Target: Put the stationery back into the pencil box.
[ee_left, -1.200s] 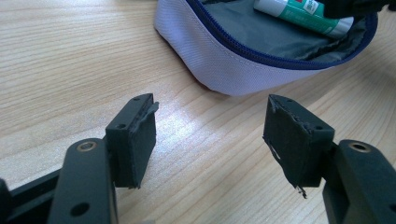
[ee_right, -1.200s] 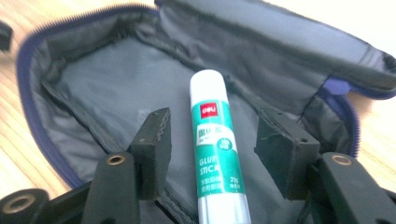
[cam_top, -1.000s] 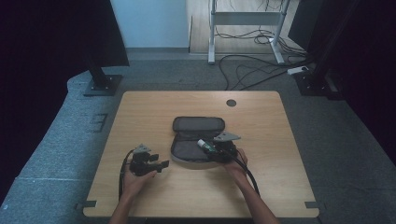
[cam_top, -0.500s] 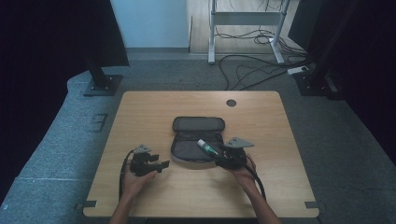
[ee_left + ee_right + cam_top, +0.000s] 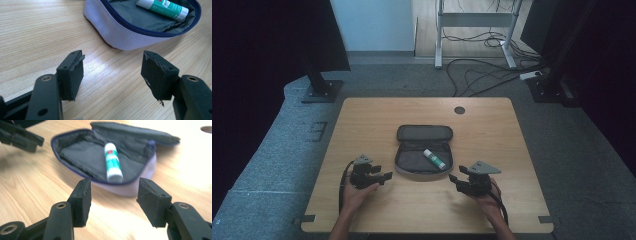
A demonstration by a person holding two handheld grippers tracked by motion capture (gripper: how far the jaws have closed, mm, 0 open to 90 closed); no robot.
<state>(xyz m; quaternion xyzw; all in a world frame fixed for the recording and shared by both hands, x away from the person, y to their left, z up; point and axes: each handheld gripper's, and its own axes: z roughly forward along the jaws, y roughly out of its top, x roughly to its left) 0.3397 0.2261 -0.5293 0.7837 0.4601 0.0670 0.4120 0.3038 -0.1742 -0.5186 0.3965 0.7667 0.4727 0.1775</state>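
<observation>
A grey zip pouch [image 5: 423, 150] lies open in the middle of the wooden table [image 5: 362, 120], its lid folded back. Inside it rests a green-and-white glue stick [image 5: 434, 159] [image 5: 162, 8] [image 5: 113, 162]. My right gripper [image 5: 456, 181] [image 5: 113, 202] is held near the front edge, right of the pouch, jaws open and empty, pointing at the pouch [image 5: 105, 157]. My left gripper [image 5: 383, 173] [image 5: 113, 72] rests left of the pouch [image 5: 130, 37], jaws open with nothing between them.
A round cable hole [image 5: 459, 110] sits in the tabletop at the back right. The left gripper [image 5: 21, 137] shows at the top left of the right gripper view. Bare wood surrounds the pouch. Cables [image 5: 482, 75] and stand legs lie on the floor beyond the table.
My right gripper has drawn back from over the pouch to the right and toward the front edge, leaving the glue stick lying in the pouch. The left gripper has stayed put.
</observation>
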